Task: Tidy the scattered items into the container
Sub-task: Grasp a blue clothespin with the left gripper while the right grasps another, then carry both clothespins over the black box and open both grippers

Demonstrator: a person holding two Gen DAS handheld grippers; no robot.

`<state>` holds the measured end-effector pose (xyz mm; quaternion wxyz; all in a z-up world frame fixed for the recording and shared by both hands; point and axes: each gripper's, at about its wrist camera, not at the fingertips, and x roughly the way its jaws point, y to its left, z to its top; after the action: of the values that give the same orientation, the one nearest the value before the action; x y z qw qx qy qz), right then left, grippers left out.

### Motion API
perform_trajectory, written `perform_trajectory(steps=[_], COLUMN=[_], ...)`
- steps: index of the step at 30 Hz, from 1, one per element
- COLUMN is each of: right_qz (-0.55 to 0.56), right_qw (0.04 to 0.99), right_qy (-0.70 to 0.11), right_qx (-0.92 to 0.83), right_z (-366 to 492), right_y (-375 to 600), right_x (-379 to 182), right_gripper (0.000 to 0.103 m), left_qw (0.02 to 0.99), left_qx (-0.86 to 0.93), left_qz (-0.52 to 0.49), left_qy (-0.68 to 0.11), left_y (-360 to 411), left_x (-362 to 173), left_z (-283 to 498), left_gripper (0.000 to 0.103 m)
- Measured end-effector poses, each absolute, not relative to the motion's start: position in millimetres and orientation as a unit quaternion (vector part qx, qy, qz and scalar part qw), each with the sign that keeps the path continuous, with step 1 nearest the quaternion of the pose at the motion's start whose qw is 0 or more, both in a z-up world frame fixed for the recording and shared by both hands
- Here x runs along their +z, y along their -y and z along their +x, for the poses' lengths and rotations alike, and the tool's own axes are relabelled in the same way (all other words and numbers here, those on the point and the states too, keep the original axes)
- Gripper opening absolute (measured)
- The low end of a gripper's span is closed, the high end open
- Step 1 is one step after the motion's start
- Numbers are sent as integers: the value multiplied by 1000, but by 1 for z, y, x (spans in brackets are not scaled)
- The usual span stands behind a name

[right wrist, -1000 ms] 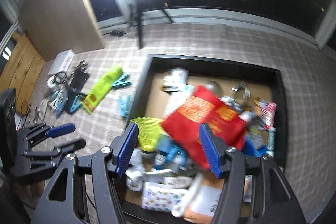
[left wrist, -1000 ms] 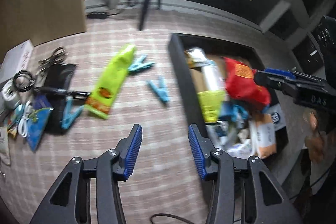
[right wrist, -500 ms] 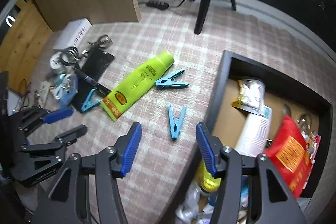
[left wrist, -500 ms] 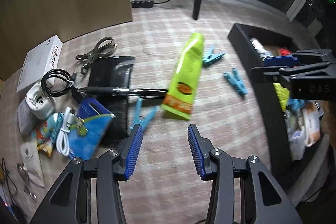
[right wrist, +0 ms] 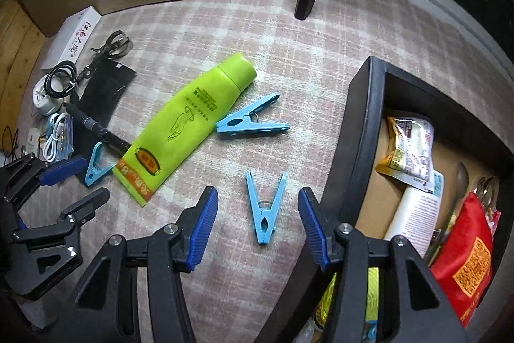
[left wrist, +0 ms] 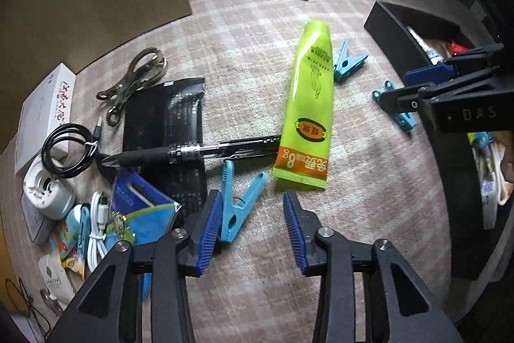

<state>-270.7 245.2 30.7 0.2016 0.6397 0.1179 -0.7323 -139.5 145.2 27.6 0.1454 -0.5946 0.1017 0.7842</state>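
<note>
While both tools hang low over the checked rug (right wrist: pixel 289 31), nothing is yet gripped and the loose clutter lies to the left of the black container (right wrist: pixel 359 130), which sits at the right and already holds several packets. At far left a white box (left wrist: pixel 45 105), a coiled cable (left wrist: pixel 67 150), scissors (left wrist: pixel 135 79) and a black pouch (left wrist: pixel 163 121) crowd together, with a black pen (left wrist: pixel 192 151) lying across the pouch. Next, the left gripper (left wrist: pixel 252 229) stands with its jaws apart, and a blue clothes peg (left wrist: pixel 239 208) lies just at its left pad; whether they touch is hard to tell. To take it cleanly the person would likely shift left so the peg's closed end sits between the pads. Just beyond lies the green tube (right wrist: pixel 189 124), its crimped end near that peg. Further right, the right gripper (right wrist: pixel 257 222) is also spread wide, framing a second peg (right wrist: pixel 266 208) squarely; closing across its spring should hold it, while keeping the right finger off the container wall just beside it
</note>
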Motion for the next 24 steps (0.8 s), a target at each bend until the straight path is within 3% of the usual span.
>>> perform_trajectory(steps=[5, 11, 18, 24], right_qz=[642, 652, 654, 655], right_qw=[197, 196, 200, 209], right_qy=[-128, -145, -159, -142], right_qx=[-730, -718, -712, -712], right_z=[-272, -269, -261, -251], right_y=[-243, -235, -228, -235], right_x=[26, 18, 16, 20], right_gripper=[49, 44, 26, 26], left_qw=[157, 159, 158, 160], left_qx=[774, 775, 779, 777], left_qz=[-605, -603, -599, -604], left_qy=[-103, -101, -97, -69], left_y=[-150, -150, -149, -143], left_x=[18, 17, 17, 18], left_z=[-140, -138, -129, -119], left_gripper=[24, 21, 21, 21])
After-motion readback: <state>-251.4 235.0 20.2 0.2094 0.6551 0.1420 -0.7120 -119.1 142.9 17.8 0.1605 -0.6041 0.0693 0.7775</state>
